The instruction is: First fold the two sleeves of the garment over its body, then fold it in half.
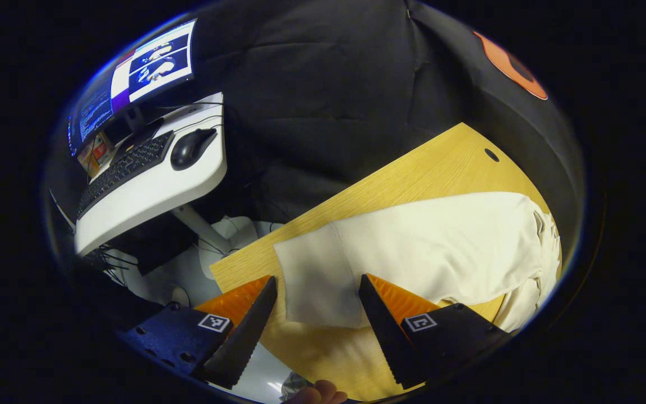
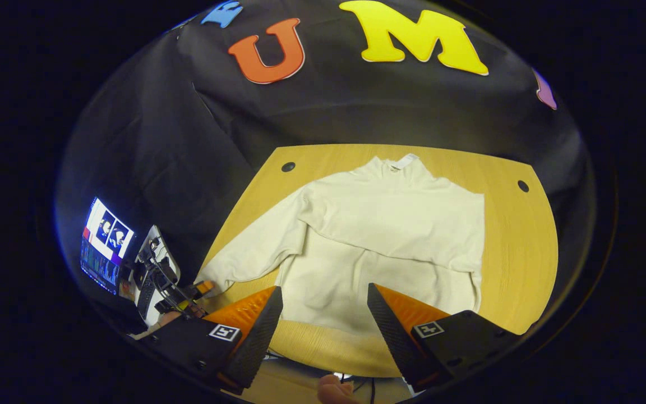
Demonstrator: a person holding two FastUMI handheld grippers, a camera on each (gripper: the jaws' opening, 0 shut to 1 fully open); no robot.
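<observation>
From my right gripper view, the cream garment [image 2: 379,235] lies flat on the wooden table [image 2: 525,247], collar at 12 o'clock and hem toward me at 6 o'clock. 1 sleeve [image 2: 390,216] is already folded across the chest; the other sleeve [image 2: 250,252] runs out toward 8 o'clock, its cuff near the table's edge. My right gripper [image 2: 323,311] hangs above the hem with its jaws wide apart and nothing between them. In the same view, the left gripper [image 2: 197,292] sits at 8 o'clock just beside that cuff. In my left gripper view, the left gripper [image 1: 317,303] is spread wide and holding nothing, with the cuff [image 1: 317,280] lying flat between and beyond its 2 fingers. At 10 o'clock there stands a white desk [image 1: 149,196] with a keyboard [image 1: 124,165], mouse [image 1: 191,147] and monitor [image 1: 132,78].
</observation>
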